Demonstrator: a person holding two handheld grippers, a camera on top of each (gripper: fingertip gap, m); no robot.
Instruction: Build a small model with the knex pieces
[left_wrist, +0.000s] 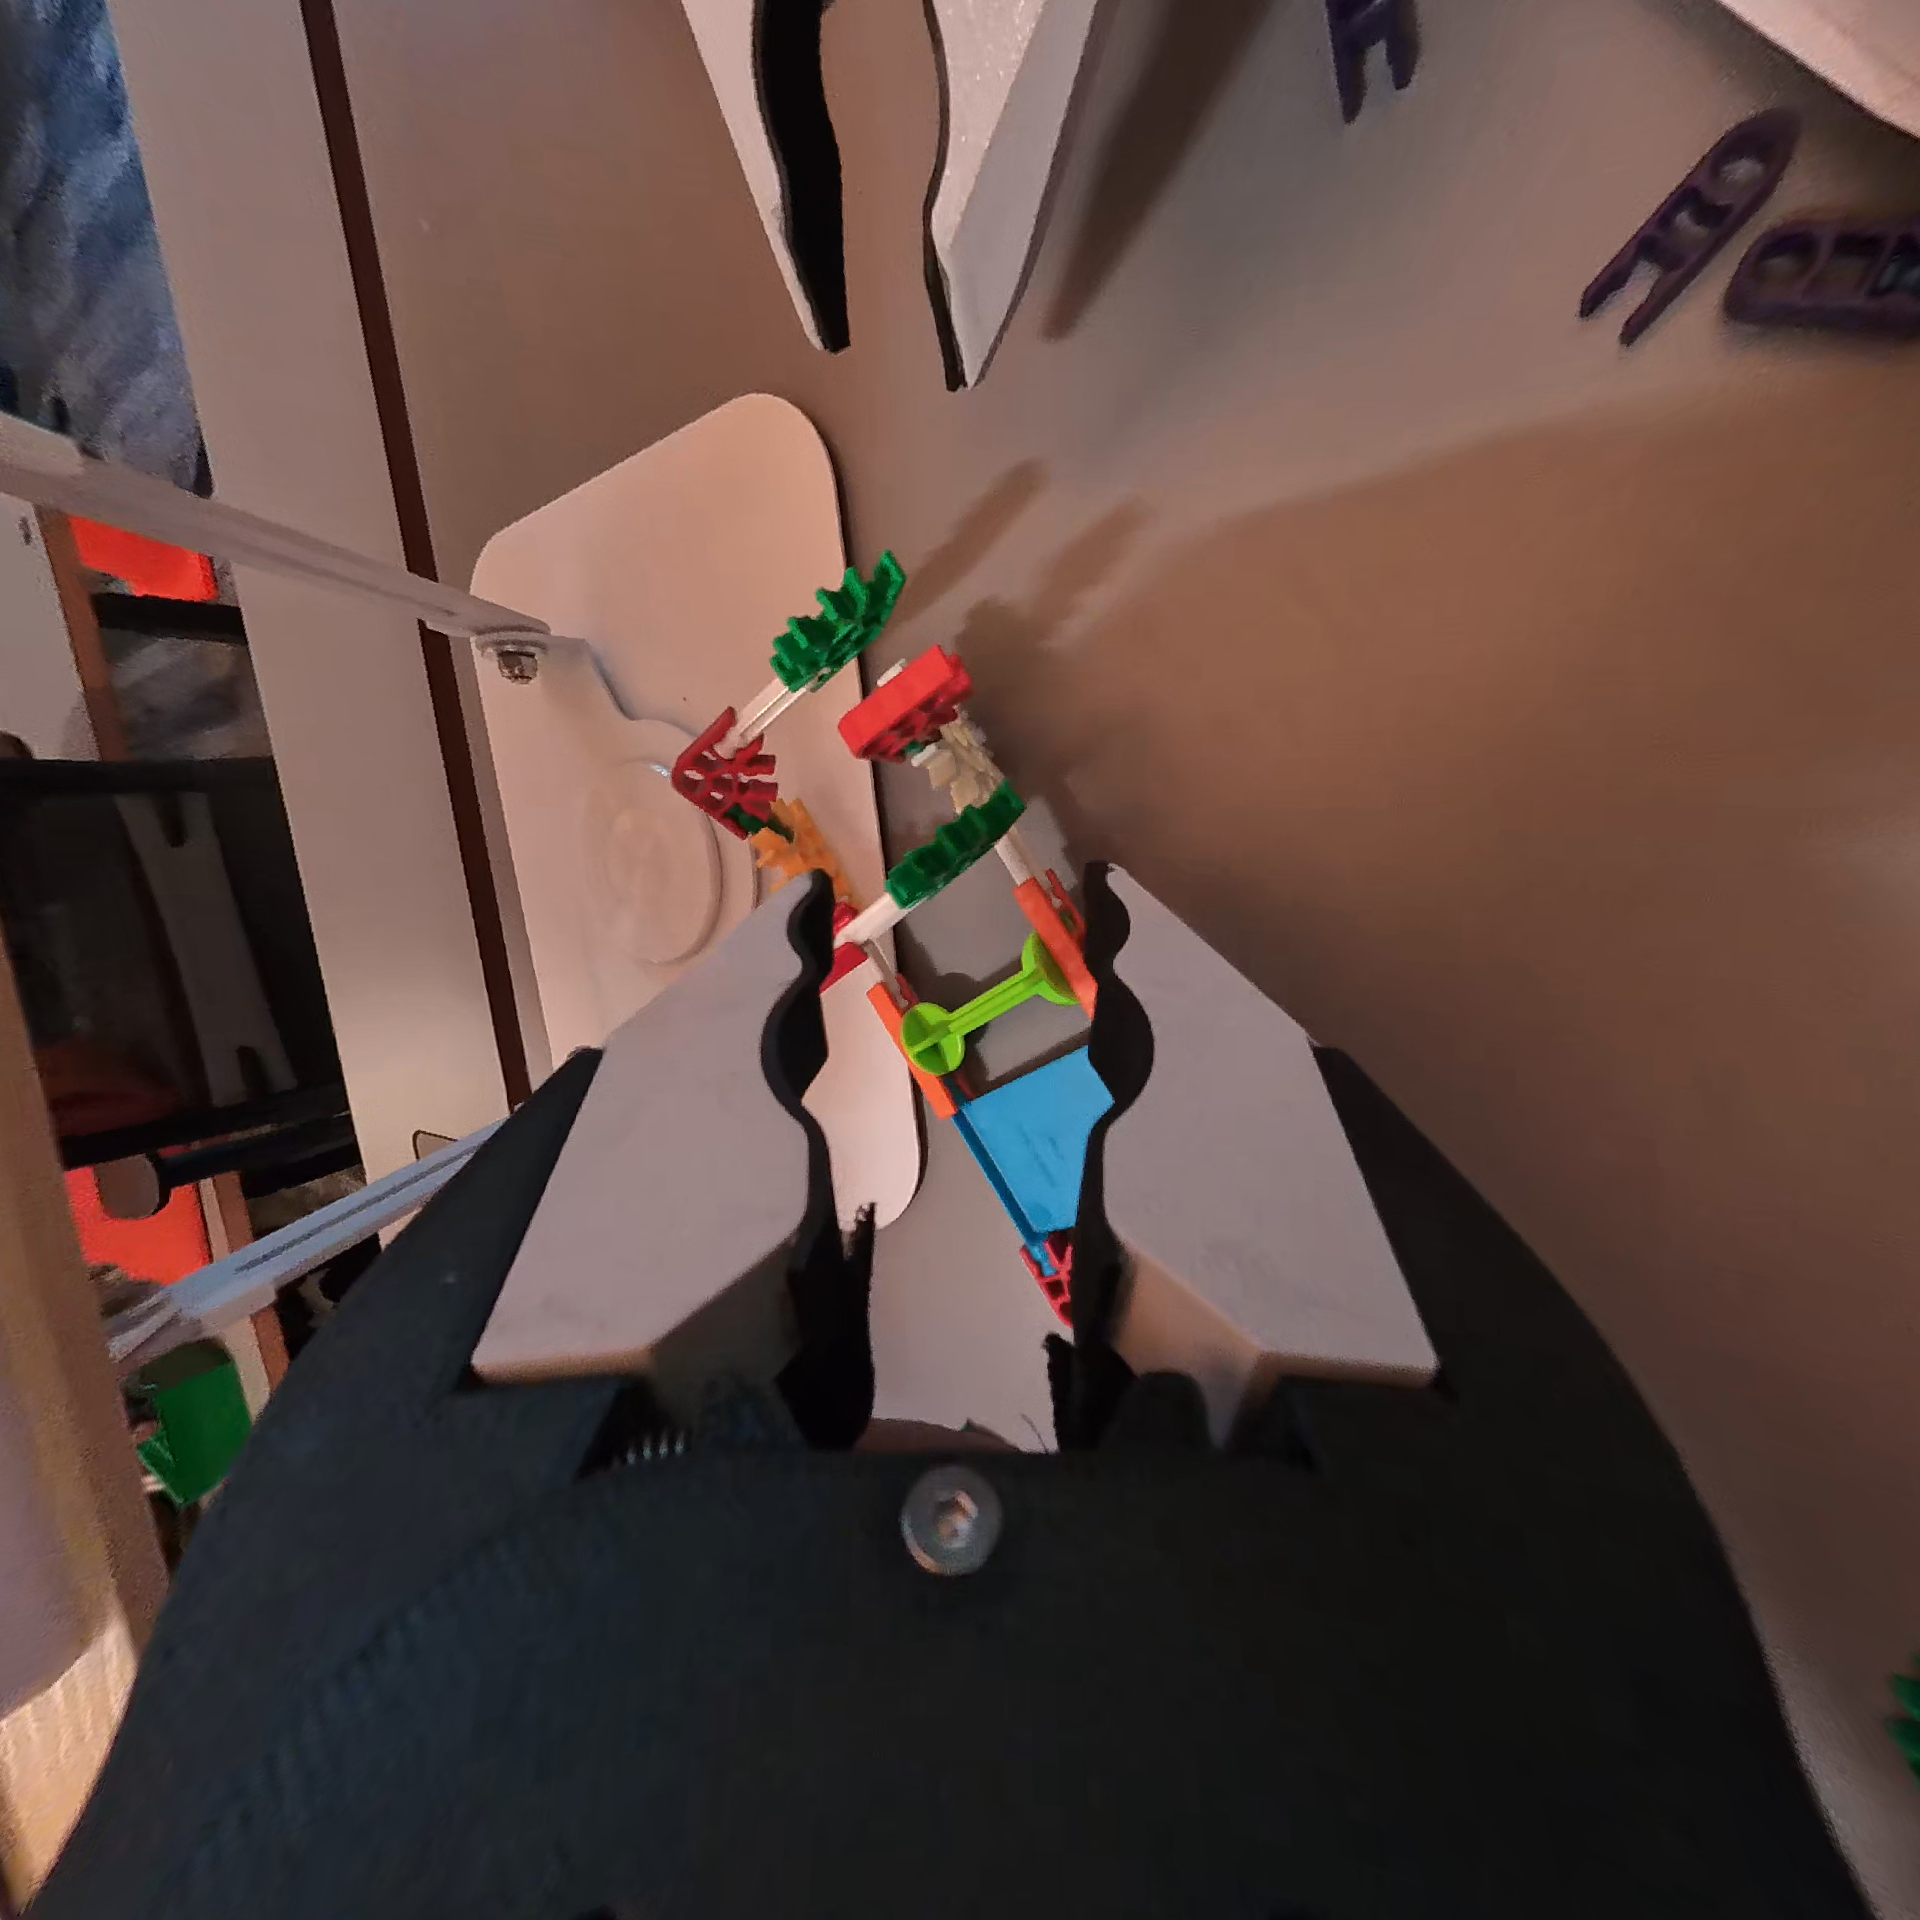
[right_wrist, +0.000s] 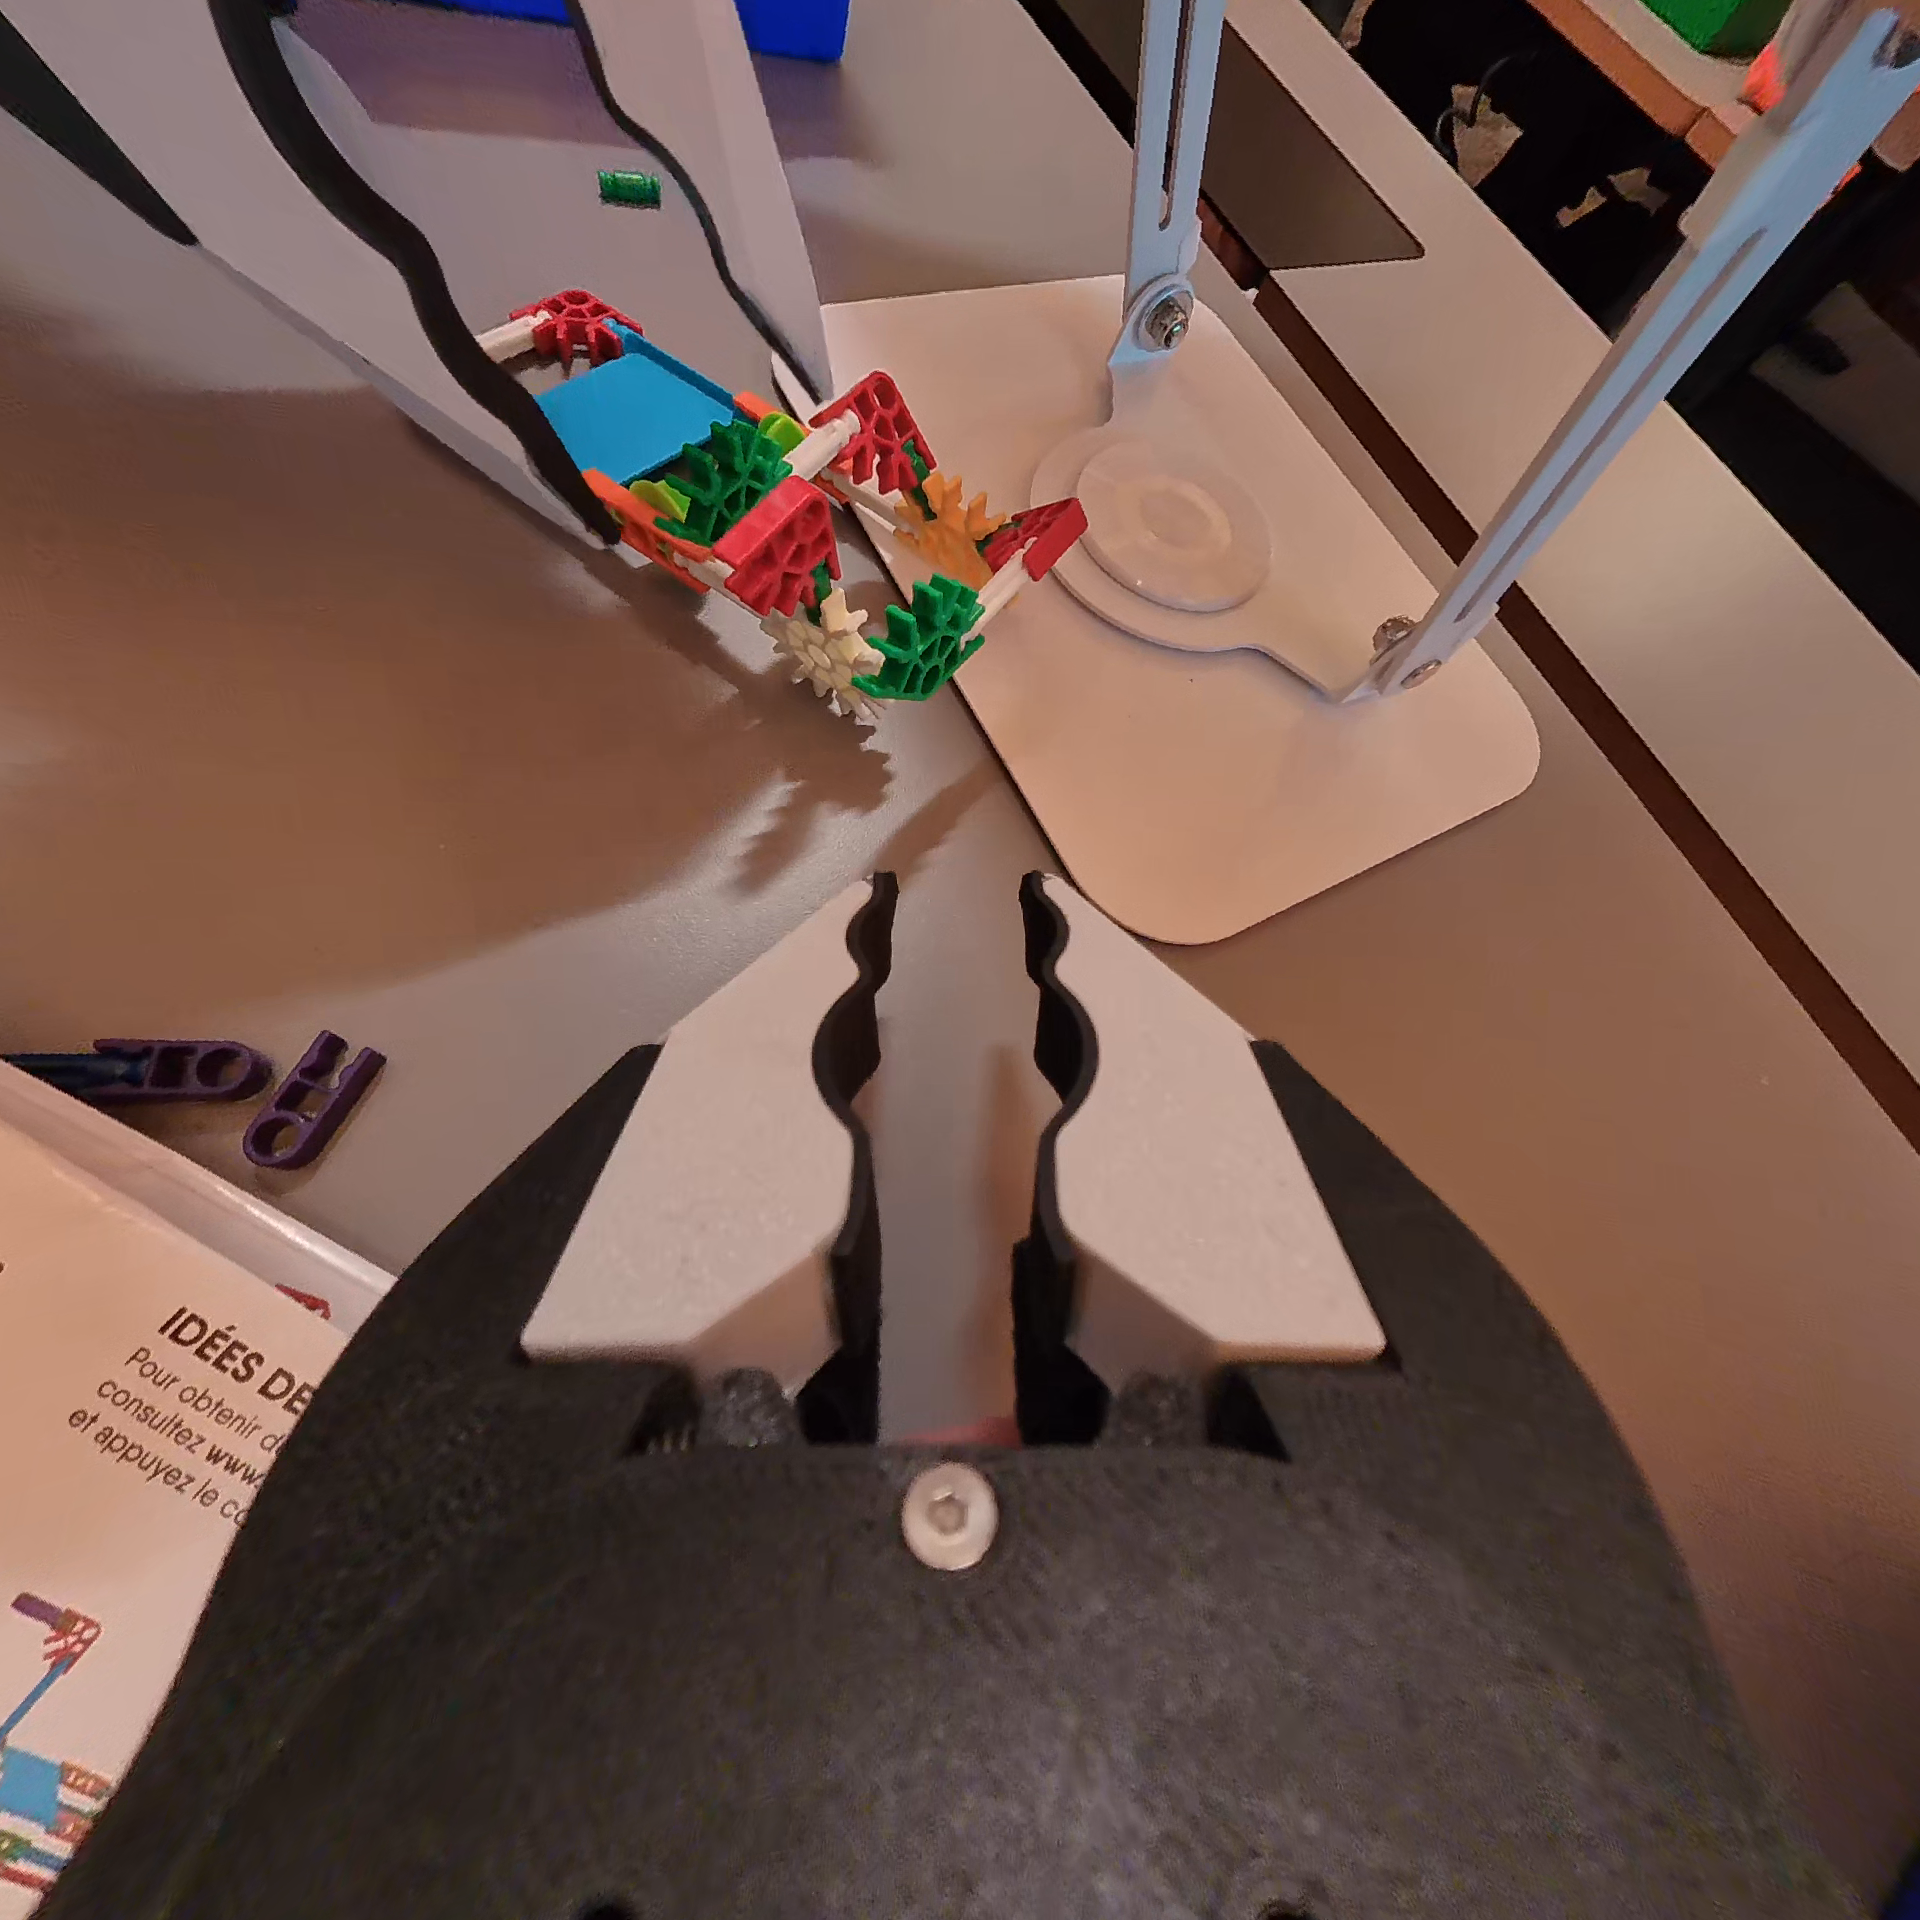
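Note:
My left gripper (left_wrist: 956, 883) is shut on a small toy model (left_wrist: 1039, 1132) built of plastic rods and connectors. Its fingers clamp the end with the blue panel, lime rod and orange clips. Red, green, white and orange snowflake-shaped connectors stick out ahead of the tips, just above the table. The right wrist view shows the model (right_wrist: 779, 540) held by the left gripper (right_wrist: 707, 457) at upper left. My right gripper (right_wrist: 958, 883) is open and empty, a short way from the model's white connector (right_wrist: 826, 655). It also shows at the top of the left wrist view (left_wrist: 894, 364).
A white stand base (right_wrist: 1247, 790) with two slotted metal arms (right_wrist: 1164, 156) sits beside the model. Two purple connector pieces (right_wrist: 312, 1101) lie on the grey table near a printed instruction sheet (right_wrist: 135, 1403). A small green piece (right_wrist: 629, 187) lies farther back. The table edge runs along the right. My hands' fingertips stand some 10 cm from each other.

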